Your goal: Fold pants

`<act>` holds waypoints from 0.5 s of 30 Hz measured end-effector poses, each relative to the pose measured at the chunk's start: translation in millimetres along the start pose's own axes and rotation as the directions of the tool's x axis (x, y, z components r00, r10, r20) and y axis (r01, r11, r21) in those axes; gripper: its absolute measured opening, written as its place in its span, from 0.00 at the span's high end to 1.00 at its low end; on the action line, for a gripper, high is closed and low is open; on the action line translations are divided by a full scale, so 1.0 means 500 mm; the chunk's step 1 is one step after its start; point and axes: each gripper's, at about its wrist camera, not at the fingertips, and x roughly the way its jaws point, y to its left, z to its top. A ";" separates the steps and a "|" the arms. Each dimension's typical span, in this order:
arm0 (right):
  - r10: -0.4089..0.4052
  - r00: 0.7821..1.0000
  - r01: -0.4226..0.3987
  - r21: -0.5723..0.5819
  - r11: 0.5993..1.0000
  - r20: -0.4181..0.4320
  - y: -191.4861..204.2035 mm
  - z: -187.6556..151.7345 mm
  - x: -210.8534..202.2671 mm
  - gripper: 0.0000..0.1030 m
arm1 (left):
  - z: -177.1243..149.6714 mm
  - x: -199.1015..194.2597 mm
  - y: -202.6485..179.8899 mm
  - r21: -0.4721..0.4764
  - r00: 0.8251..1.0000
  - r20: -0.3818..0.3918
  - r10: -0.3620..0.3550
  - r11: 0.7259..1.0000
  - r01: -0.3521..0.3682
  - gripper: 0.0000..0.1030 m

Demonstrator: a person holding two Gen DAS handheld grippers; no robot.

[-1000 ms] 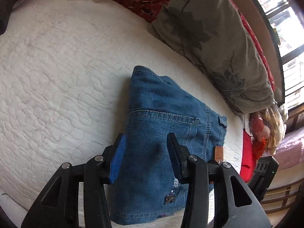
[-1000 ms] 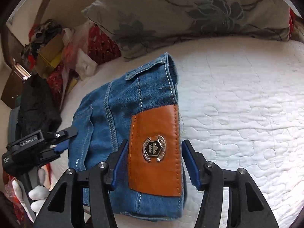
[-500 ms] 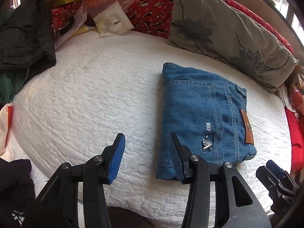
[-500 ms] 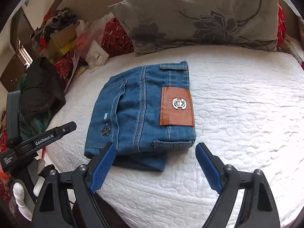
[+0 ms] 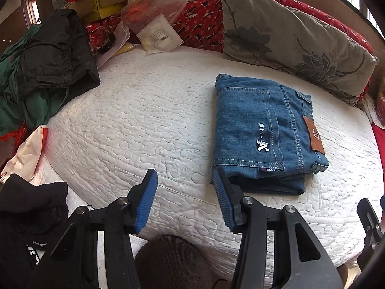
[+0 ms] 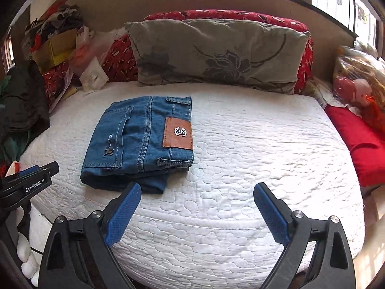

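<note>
On white quilt (image 6: 240, 168), folded jeans (image 6: 142, 142), right gripper (image 6: 197, 214) jaws just widened, left gripper (image 5: 185, 200) jaws apart, both empty

A bed (image 6: 240, 168) covered with a white quilted spread carries the folded blue jeans (image 6: 142, 142), which lie flat left of its middle with a brown leather patch (image 6: 178, 133) facing up. Along the far edge a grey pillow (image 6: 216, 55) with a dark flower print leans against a red patterned cushion (image 6: 240, 15), well apart from the jeans. At the left edge lie dark green and black clothes (image 5: 48, 55) and a white paper packet (image 5: 160, 35), and at the right edge a red cloth (image 6: 356, 139).
</note>
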 end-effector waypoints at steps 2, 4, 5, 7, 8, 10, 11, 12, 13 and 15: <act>-0.008 1.000 0.008 -0.010 1.000 0.022 0.002 0.000 -0.016 0.04 | -0.007 -0.012 -0.001 0.007 1.000 0.008 -0.020 1.000 0.020 0.54; 0.003 0.999 -0.002 -0.019 1.000 0.042 0.006 -0.001 -0.031 0.04 | -0.015 -0.025 -0.005 0.019 0.999 0.017 -0.039 0.999 0.038 0.54; 0.004 0.999 -0.003 -0.021 1.000 0.054 0.007 -0.002 -0.039 0.04 | -0.019 -0.030 -0.008 0.027 0.999 0.016 -0.051 0.998 0.050 0.54; 0.002 0.997 0.000 -0.024 1.000 0.082 0.008 -0.006 -0.055 0.02 | -0.026 -0.038 -0.014 0.041 0.997 0.009 -0.080 0.996 0.080 0.54; -0.001 0.995 0.003 -0.027 1.000 0.096 0.008 -0.010 -0.064 0.01 | -0.030 -0.042 -0.016 0.046 0.996 0.005 -0.091 0.995 0.091 0.54; -0.010 0.993 0.016 -0.046 0.999 0.117 0.010 -0.016 -0.076 0.01 | -0.034 -0.048 -0.020 0.054 0.995 -0.004 -0.103 0.993 0.103 0.54; -0.015 0.992 0.023 -0.060 0.998 0.122 0.012 -0.019 -0.080 0.00 | -0.036 -0.050 -0.021 0.056 0.994 -0.008 -0.109 0.992 0.109 0.54; -0.019 0.992 0.028 -0.073 0.997 0.128 0.014 -0.023 -0.083 0.00 | -0.036 -0.051 -0.022 0.057 0.994 -0.009 -0.111 0.992 0.112 0.54; -0.018 0.991 0.029 -0.083 0.996 0.132 0.015 -0.026 -0.086 0.00 | -0.035 -0.052 -0.023 0.056 0.994 -0.008 -0.109 0.992 0.109 0.54; -0.005 0.990 0.017 -0.088 0.996 0.138 0.013 -0.028 -0.088 0.00 | -0.034 -0.053 -0.026 0.059 0.996 0.002 -0.090 0.994 0.089 0.54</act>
